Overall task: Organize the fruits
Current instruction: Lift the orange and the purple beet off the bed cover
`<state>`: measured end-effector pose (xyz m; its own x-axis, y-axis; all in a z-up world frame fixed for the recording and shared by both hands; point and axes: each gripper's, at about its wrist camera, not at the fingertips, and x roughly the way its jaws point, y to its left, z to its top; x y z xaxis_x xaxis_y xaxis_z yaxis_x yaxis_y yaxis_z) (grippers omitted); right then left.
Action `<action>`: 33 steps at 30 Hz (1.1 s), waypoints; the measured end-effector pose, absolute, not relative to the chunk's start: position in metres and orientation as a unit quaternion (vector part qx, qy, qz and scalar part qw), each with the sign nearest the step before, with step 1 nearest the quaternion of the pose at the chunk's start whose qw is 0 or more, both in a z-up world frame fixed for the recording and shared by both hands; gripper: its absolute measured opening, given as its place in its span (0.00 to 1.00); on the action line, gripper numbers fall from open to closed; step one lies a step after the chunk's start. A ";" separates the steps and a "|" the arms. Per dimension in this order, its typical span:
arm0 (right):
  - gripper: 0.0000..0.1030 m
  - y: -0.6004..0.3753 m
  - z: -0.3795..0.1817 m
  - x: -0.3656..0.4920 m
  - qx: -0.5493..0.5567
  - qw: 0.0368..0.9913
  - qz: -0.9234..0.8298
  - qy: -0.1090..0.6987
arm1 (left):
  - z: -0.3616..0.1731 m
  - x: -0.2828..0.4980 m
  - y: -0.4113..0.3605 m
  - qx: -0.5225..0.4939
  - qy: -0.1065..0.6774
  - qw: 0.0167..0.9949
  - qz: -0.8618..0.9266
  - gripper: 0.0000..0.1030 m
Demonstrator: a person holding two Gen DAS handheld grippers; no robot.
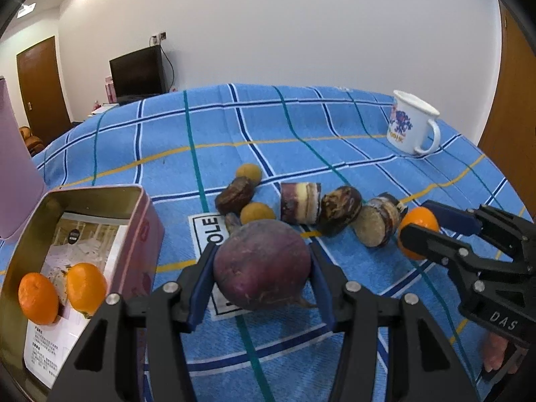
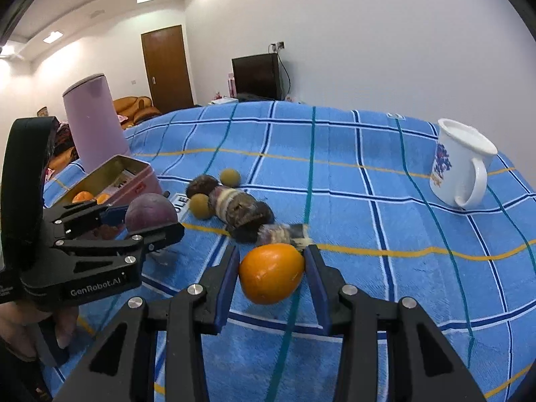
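A large purple round fruit [image 1: 263,268] sits between the blue pads of my left gripper [image 1: 263,251], just above the blue checked cloth; the pads press on both its sides. In the right wrist view my right gripper [image 2: 272,254] is shut on an orange [image 2: 269,274], low over the cloth. The same orange [image 1: 418,224] shows at the right of the left wrist view. An open pink tin [image 1: 147,231] at the left holds two oranges [image 1: 37,298], [image 1: 86,288] on a printed leaflet. Between the grippers lies a row of dark fruits [image 1: 340,209], cut striped pieces [image 1: 299,202] and two small yellow-brown balls [image 1: 257,213].
A white mug [image 1: 412,124] with a blue flower print stands at the far right of the cloth. A lilac cylinder [image 2: 93,124] stands behind the tin [image 2: 140,181]. A hand [image 2: 20,328] holds the left gripper's handle. A dark monitor and a wooden door are beyond the table.
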<state>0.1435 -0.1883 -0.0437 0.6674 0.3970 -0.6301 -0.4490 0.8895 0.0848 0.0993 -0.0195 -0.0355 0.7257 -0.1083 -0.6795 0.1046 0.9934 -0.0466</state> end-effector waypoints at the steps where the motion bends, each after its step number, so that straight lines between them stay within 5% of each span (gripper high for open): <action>1: 0.41 -0.187 -0.043 0.143 -0.037 0.913 0.232 0.333 | -0.034 0.098 -0.018 -0.005 0.362 0.930 -0.056 0.53; 33: 0.41 -0.177 -0.031 0.129 -0.034 0.934 0.238 0.264 | -0.015 0.064 -0.021 0.009 0.275 0.960 -0.042 0.53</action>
